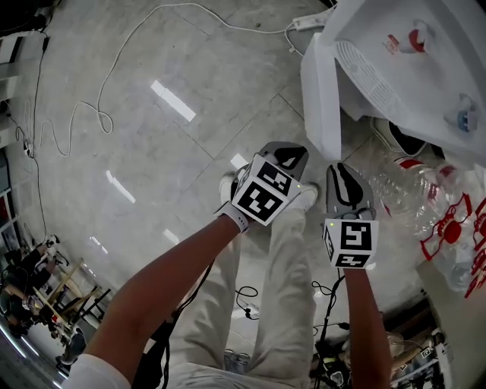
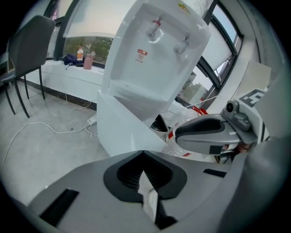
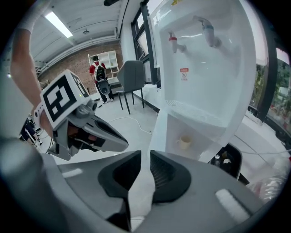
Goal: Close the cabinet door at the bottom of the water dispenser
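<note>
The white water dispenser (image 1: 395, 61) stands at the top right of the head view, and its bottom cabinet door (image 1: 320, 95) is swung open toward me. In the left gripper view the door (image 2: 122, 132) shows as a white panel just beyond my left gripper (image 2: 143, 152), whose jaws are shut with nothing in them. My right gripper (image 3: 145, 157) is open and empty, pointing at the open compartment, where a small cup (image 3: 184, 142) sits. Both grippers hang side by side short of the door, the left gripper (image 1: 288, 156) and the right gripper (image 1: 343, 182), touching nothing.
A power strip (image 1: 304, 23) and a long white cable (image 1: 99, 114) lie on the tiled floor. Clear plastic bottles (image 1: 410, 194) are heaped right of the dispenser. A grey chair (image 2: 27, 54) stands to the left, and a person (image 3: 96, 68) is far off.
</note>
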Demonstrator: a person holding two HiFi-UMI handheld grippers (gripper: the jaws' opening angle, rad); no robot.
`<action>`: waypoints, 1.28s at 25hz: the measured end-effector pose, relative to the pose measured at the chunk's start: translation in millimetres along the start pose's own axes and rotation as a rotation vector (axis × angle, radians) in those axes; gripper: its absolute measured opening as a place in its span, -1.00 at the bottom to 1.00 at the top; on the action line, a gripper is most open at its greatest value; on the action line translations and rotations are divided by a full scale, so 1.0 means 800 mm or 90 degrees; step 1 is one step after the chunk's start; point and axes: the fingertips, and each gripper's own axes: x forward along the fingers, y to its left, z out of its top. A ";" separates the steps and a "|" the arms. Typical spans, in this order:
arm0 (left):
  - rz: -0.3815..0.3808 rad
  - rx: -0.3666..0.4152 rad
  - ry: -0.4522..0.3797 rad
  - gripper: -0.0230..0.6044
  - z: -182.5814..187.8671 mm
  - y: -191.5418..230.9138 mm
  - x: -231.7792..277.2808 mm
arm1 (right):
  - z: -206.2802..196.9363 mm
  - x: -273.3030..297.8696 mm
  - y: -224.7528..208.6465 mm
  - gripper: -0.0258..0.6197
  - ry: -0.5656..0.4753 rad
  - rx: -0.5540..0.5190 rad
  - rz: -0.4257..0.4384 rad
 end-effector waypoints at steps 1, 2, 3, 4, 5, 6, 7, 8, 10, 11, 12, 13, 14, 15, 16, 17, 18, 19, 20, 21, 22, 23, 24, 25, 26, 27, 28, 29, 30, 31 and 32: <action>0.005 -0.005 -0.003 -0.91 -0.001 0.002 -0.005 | -0.003 0.005 0.001 -0.68 0.003 -0.001 -0.002; 0.010 -0.009 -0.006 -0.91 -0.001 0.004 -0.009 | -0.006 0.011 0.002 -0.66 0.006 -0.002 -0.005; 0.014 -0.013 -0.009 -0.91 -0.001 0.006 -0.013 | -0.008 0.016 0.002 -0.65 0.010 -0.002 -0.009; 0.017 -0.018 -0.013 -0.91 0.000 0.008 -0.016 | -0.010 0.021 0.002 -0.64 0.015 -0.002 -0.011; 0.019 -0.023 -0.017 -0.91 0.000 0.009 -0.019 | -0.013 0.026 0.003 -0.64 0.020 -0.001 -0.013; 0.021 -0.028 -0.021 -0.91 0.001 0.011 -0.021 | -0.017 0.031 0.004 -0.64 0.027 0.001 -0.015; 0.024 -0.033 -0.025 -0.91 0.001 0.014 -0.024 | -0.021 0.037 0.005 -0.64 0.034 0.002 -0.015; 0.025 -0.036 -0.027 -0.91 0.002 0.015 -0.025 | -0.025 0.041 0.005 -0.64 0.041 0.004 -0.016; 0.023 -0.037 -0.027 -0.91 0.002 0.016 -0.027 | -0.034 0.047 0.005 -0.63 0.054 0.009 -0.021; 0.018 -0.035 -0.024 -0.91 0.002 0.015 -0.027 | -0.037 0.049 0.003 -0.63 0.059 0.012 -0.026; 0.013 -0.032 -0.023 -0.91 0.002 0.014 -0.027 | -0.040 0.050 0.001 -0.63 0.062 0.015 -0.031; 0.008 -0.030 -0.023 -0.91 0.002 0.014 -0.027 | -0.041 0.051 -0.002 -0.63 0.064 0.018 -0.036; 0.006 -0.029 -0.024 -0.91 0.003 0.015 -0.027 | -0.041 0.051 -0.004 -0.63 0.064 0.020 -0.040; 0.005 -0.030 -0.026 -0.91 0.004 0.015 -0.028 | -0.041 0.051 -0.005 -0.63 0.066 0.021 -0.044; 0.006 -0.032 -0.028 -0.91 0.005 0.016 -0.029 | -0.041 0.051 -0.006 -0.63 0.068 0.019 -0.047; 0.006 -0.033 -0.030 -0.91 0.006 0.017 -0.030 | -0.042 0.050 -0.008 -0.63 0.071 0.015 -0.053; 0.006 -0.033 -0.031 -0.91 0.006 0.017 -0.031 | -0.042 0.049 -0.011 -0.64 0.074 0.010 -0.059; 0.005 -0.032 -0.033 -0.91 0.007 0.016 -0.033 | -0.043 0.048 -0.015 -0.63 0.077 0.007 -0.065; 0.004 -0.029 -0.034 -0.91 0.008 0.015 -0.034 | -0.044 0.047 -0.019 -0.64 0.078 0.004 -0.070; 0.002 -0.025 -0.036 -0.91 0.009 0.013 -0.035 | -0.044 0.046 -0.023 -0.63 0.079 0.003 -0.073; 0.000 -0.020 -0.037 -0.91 0.011 0.011 -0.036 | -0.045 0.045 -0.026 -0.63 0.079 0.001 -0.075; -0.002 -0.016 -0.038 -0.91 0.011 0.009 -0.036 | -0.045 0.044 -0.030 -0.63 0.080 -0.002 -0.076; -0.004 -0.014 -0.038 -0.91 0.012 0.007 -0.036 | -0.045 0.044 -0.034 -0.64 0.081 -0.005 -0.078; -0.007 -0.014 -0.037 -0.91 0.012 0.005 -0.035 | -0.046 0.043 -0.038 -0.64 0.083 -0.010 -0.081; -0.009 -0.015 -0.036 -0.91 0.011 0.004 -0.034 | -0.046 0.042 -0.041 -0.63 0.084 -0.013 -0.085; -0.010 -0.016 -0.035 -0.91 0.011 0.003 -0.033 | -0.047 0.041 -0.045 -0.63 0.085 -0.015 -0.090; -0.011 -0.018 -0.035 -0.91 0.011 0.002 -0.033 | -0.047 0.040 -0.049 -0.64 0.086 -0.013 -0.095; -0.012 -0.019 -0.036 -0.91 0.011 0.001 -0.032 | -0.047 0.039 -0.054 -0.64 0.087 -0.010 -0.101; -0.013 -0.020 -0.036 -0.91 0.012 0.000 -0.032 | -0.047 0.039 -0.058 -0.64 0.087 -0.005 -0.107; -0.013 -0.020 -0.037 -0.91 0.014 -0.001 -0.032 | -0.046 0.038 -0.063 -0.66 0.087 -0.001 -0.112; -0.014 -0.019 -0.038 -0.91 0.015 -0.001 -0.031 | -0.046 0.038 -0.067 -0.66 0.087 0.001 -0.117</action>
